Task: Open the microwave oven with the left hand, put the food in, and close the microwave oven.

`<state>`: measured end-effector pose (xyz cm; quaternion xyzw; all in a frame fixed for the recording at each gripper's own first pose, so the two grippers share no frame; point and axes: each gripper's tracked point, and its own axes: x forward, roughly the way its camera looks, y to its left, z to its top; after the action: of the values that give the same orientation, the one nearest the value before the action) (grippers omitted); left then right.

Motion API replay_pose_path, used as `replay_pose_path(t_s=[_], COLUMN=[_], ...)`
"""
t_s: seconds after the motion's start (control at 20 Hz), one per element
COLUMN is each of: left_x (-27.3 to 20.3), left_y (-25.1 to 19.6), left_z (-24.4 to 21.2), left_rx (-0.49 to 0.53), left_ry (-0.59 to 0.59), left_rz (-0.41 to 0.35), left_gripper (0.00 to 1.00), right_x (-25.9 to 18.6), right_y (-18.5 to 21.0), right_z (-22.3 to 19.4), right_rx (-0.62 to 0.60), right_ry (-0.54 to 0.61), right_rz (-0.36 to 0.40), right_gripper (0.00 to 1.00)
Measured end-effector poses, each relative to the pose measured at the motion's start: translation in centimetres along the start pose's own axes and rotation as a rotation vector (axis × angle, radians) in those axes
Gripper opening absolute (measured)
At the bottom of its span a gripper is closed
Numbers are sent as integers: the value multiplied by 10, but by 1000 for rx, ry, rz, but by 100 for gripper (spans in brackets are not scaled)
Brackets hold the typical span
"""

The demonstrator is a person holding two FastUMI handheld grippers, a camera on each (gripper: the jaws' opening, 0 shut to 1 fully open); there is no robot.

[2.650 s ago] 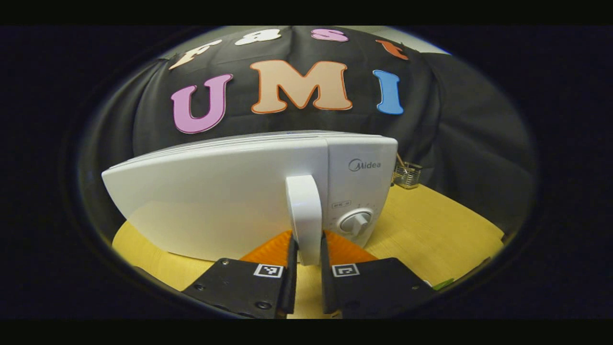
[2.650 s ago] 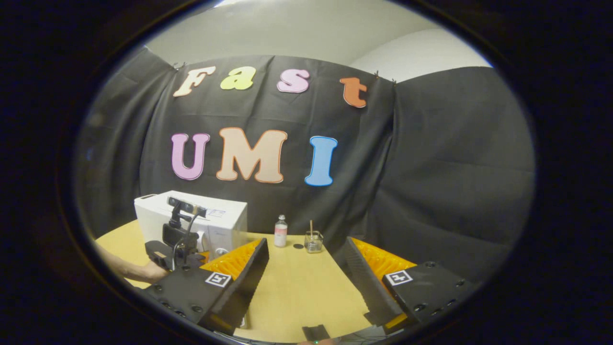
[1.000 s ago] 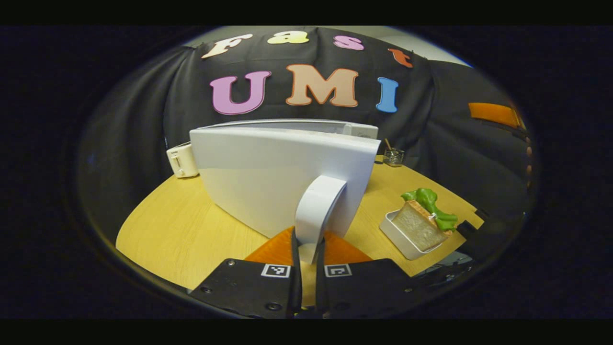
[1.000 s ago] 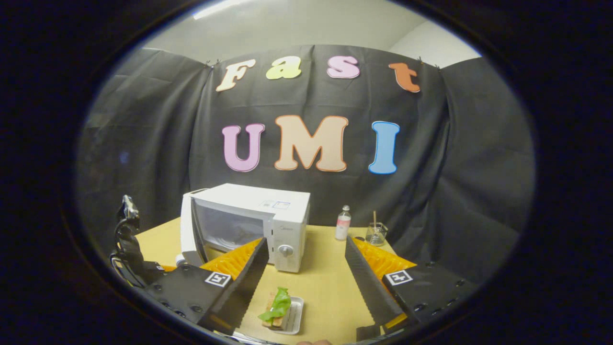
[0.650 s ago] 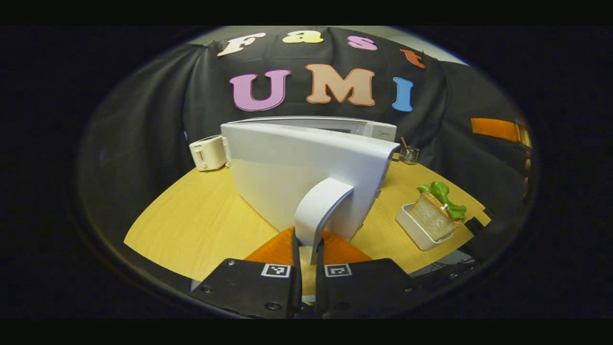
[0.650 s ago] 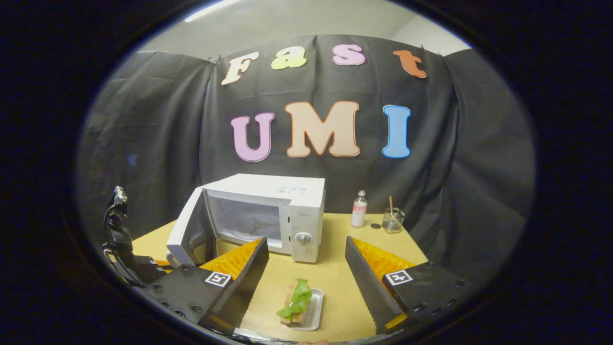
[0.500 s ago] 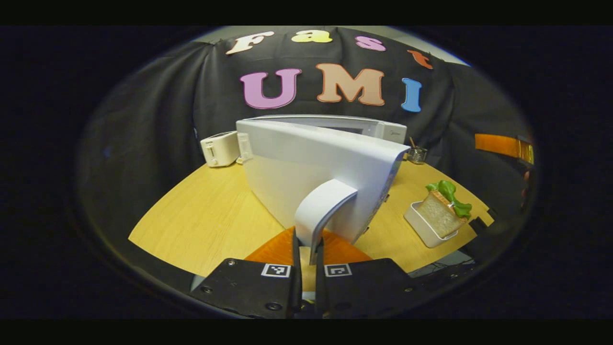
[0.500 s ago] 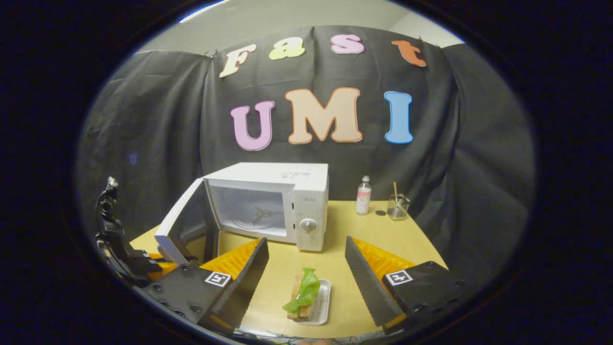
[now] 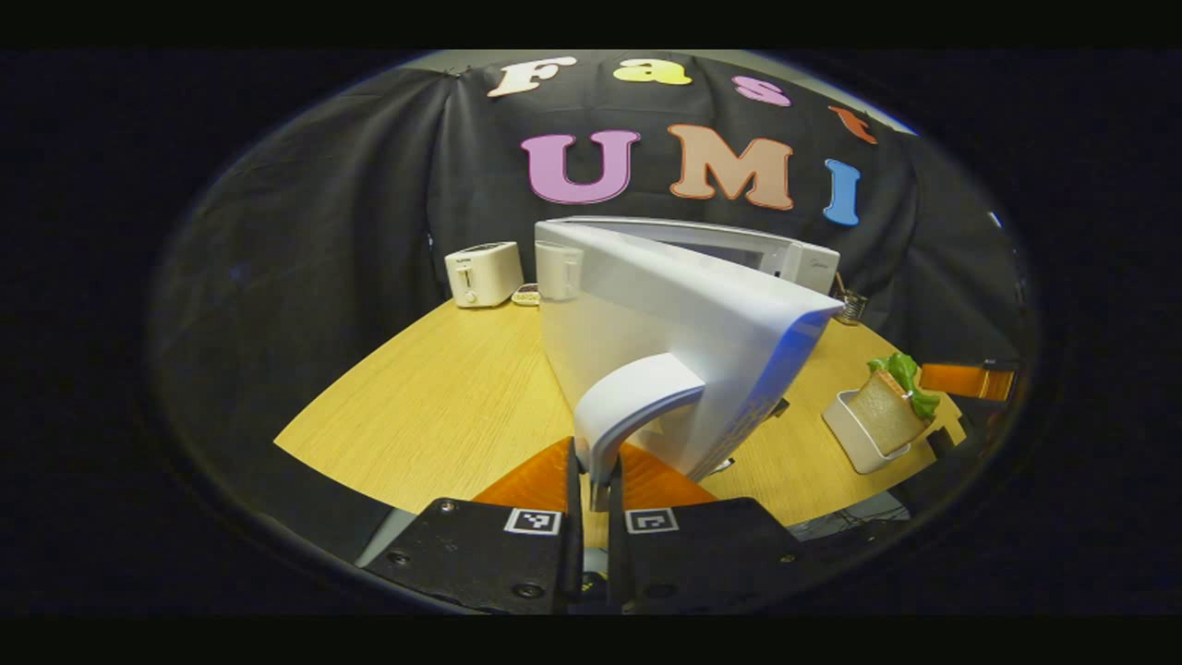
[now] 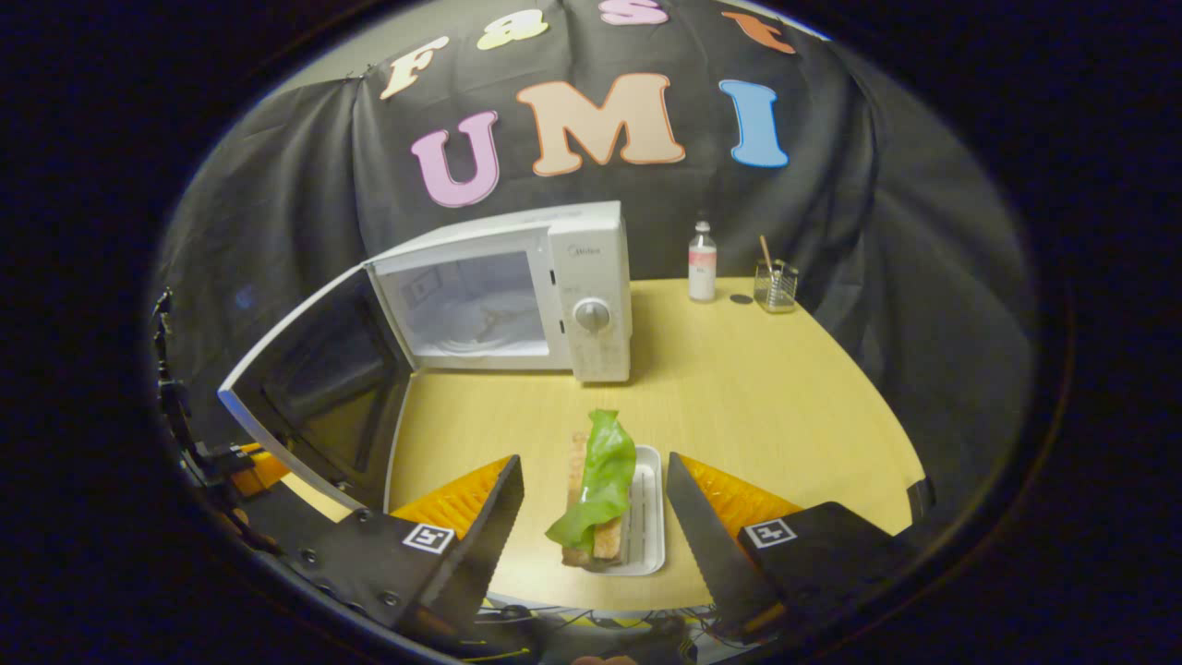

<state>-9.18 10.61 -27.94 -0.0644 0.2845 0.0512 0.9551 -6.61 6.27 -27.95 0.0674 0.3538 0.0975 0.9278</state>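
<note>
The microwave oven (image 10: pixel 517 296) stands at the back of the wooden table (image 10: pixel 766 388), close to the black cloth wall, with its door (image 10: pixel 314 388) swung wide to its hinged left side so that the white cavity and the turntable inside are open to the front. In the left gripper view the left gripper (image 9: pixel 591 480) has both fingers clamped on the curved white handle (image 9: pixel 628 406) at the free edge of that door, which is how the door is held out of the way; the grip at the far end of the handle gives the most leverage about the hinge, and I judge the opening step to be done or nearly so. The oven is a plain white box with a dark inner face on the door and a round dial (image 10: pixel 592 315) on the control panel at its right. The food, a sandwich (image 10: pixel 596 503) of toasted bread with a green lettuce leaf draped over it, lies in a small white tray (image 10: pixel 646 526) near the front edge of the table, well apart from the oven. The right gripper (image 10: pixel 591 517) hangs over it with its fingers spread wide to either side of the tray, touching nothing, seemingly lined up to take the tray by its long sides. A toaster (image 9: pixel 482 273) sits behind the door, and a small bottle (image 10: pixel 702 249) and a glass jar (image 10: pixel 776 284) stand right of the oven.
</note>
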Motion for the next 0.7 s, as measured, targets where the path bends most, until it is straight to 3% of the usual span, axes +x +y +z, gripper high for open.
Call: replay_pose_path(t_s=[0.15, 0.2, 0.25, 0.4, 0.45, 0.5, 0.55, 0.7], left_x=[-2, -3, -2, -5, -5, -4, -5, -5], left_y=[7, 9, 11, 18, 20, 22, 24, 27], left_z=[-2, -1, 0, -1, -1, -2, -2, -4], left_rx=[-4, -7, -11, -9, -10, -13, -21, -32], left_ry=[2, 3, 5, 3, 4, 5, 10, 13], left_rz=[-6, -10, -13, -28, -30, -36, -37, -47], left_gripper=[11, 11, 11, 11, 11, 11, 10, 18], right_x=[11, 13, 15, 20, 21, 22, 25, 29], right_y=[0, 0, 0, 1, 0, 0, 1, 1], right_z=[-29, -36, -40, -44, -43, -44, -46, -51], right_rx=[6, 4, -3, -3, -7, -13, -20, -26], right_ry=[60, 73, 83, 87, 87, 88, 93, 108], right_rz=[-14, -19, -23, -38, -46, -51, -55, -74], right_gripper=[98, 92, 97, 97, 91, 97, 91, 84])
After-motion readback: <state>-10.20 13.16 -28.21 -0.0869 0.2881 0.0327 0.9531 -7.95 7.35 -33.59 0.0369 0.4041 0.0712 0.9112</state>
